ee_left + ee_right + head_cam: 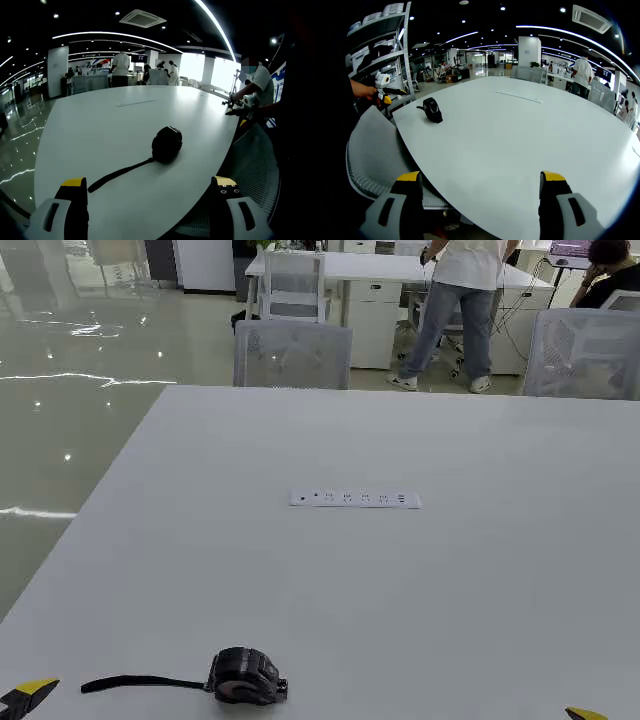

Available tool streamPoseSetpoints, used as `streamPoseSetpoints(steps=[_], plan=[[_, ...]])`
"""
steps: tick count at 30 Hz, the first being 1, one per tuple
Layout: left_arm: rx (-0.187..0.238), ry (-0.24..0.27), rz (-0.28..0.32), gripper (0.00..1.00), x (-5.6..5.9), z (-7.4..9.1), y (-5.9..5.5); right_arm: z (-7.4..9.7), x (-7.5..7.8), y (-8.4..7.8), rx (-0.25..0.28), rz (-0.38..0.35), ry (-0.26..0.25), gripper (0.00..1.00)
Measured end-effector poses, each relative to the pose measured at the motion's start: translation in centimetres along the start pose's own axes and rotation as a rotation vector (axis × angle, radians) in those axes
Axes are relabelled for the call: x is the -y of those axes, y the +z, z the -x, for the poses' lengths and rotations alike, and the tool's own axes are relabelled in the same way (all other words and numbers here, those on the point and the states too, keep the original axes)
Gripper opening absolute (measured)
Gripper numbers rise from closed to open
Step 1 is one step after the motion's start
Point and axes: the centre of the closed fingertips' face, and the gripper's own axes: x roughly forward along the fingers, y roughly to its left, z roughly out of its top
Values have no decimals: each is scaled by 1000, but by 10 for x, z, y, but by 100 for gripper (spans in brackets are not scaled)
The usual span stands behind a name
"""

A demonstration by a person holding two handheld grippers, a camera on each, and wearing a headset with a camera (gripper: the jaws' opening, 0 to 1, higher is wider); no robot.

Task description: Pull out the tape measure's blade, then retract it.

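Starting at the near edge: left gripper (pixel 149 182) is released, jaws spread wide with nothing between them, yellow tips hanging just off the table's near rim, and a grey mesh chair (pixel 255 170) is close on its right. Right gripper (pixel 481 176) is likewise slack and wide, jaws bare, off the same rim further along. The head view catches one yellow tip at each bottom corner. Tape measure (pixel 247 676) sits on the white table (pixel 400 590) close to the near edge and left of centre, near the left gripper and well apart from the right one. It has a black rounded case. Its black wrist strap (pixel 140 682) trails flat out of the case toward the left, so the long axis of case plus strap runs about parallel to the near edge, strap end pointing at the left gripper's tip but apart from it. Cannot tell which side of the case carries the blade mouth. Past the case lies open white surface, with wide room ahead and to the right. Mid-table a white power strip (pixel 355 499) is set crosswise. The left table edge slants away, with glossy floor (pixel 80 390) beyond it. At the far edge stand a grey office chair (pixel 292 354) and a second office chair (pixel 583 352). Behind them a person (pixel 460 300) stands at another desk (pixel 380 268).
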Motion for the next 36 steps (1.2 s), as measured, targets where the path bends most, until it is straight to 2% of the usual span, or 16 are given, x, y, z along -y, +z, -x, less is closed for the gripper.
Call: streamPoseSetpoints(steps=[9,22,24,28,31,36], plan=[[3,6,-13,99,-5,4,6,-1,-2,-6,-6,-6,6,99],[1,-1,-16,99,-6,0,5,0,-2,-6,-10,-10,2,99],[-11,-26,-33,99,-5,-6,3,0,0,-6,-10,-14,-9,99],[-16,-32,-41,99,-4,-9,3,-1,0,-7,-14,-21,-8,97],[-34,-39,-24,96,-4,-10,1,-3,1,-6,-15,-25,-3,98],[-56,-48,-25,96,-1,-12,-4,-6,3,-6,-19,-32,1,99]])
